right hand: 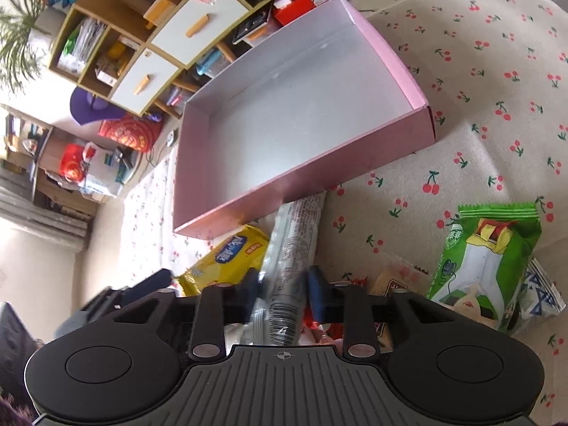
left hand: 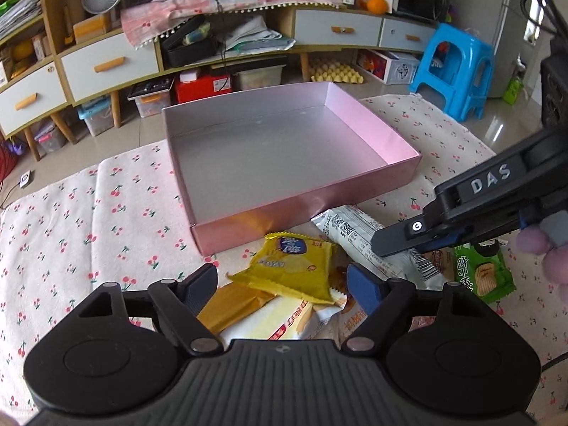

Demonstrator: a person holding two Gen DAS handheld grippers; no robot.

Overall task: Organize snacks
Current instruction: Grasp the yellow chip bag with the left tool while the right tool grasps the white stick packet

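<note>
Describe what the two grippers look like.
Both are black plastic: a ribbed grey-black body, two rounded lobes with circular insets, and linkage arms on silver pivot pins. The left gripper has one black and one blue finger pad. Seen from the left camera, the right gripper carries raised white "DAS" lettering, a silver screw and blue trim. Black cables hang behind it.

We see our left gripper (left hand: pixel 282 284), black ribbed plastic with round pivot discs, silver rivets and dark blue finger pads (left hand: pixel 362 285). Our right gripper (right hand: pixel 282 294) matches it; its side carries raised white "DAS" lettering and one silver screw.
</note>
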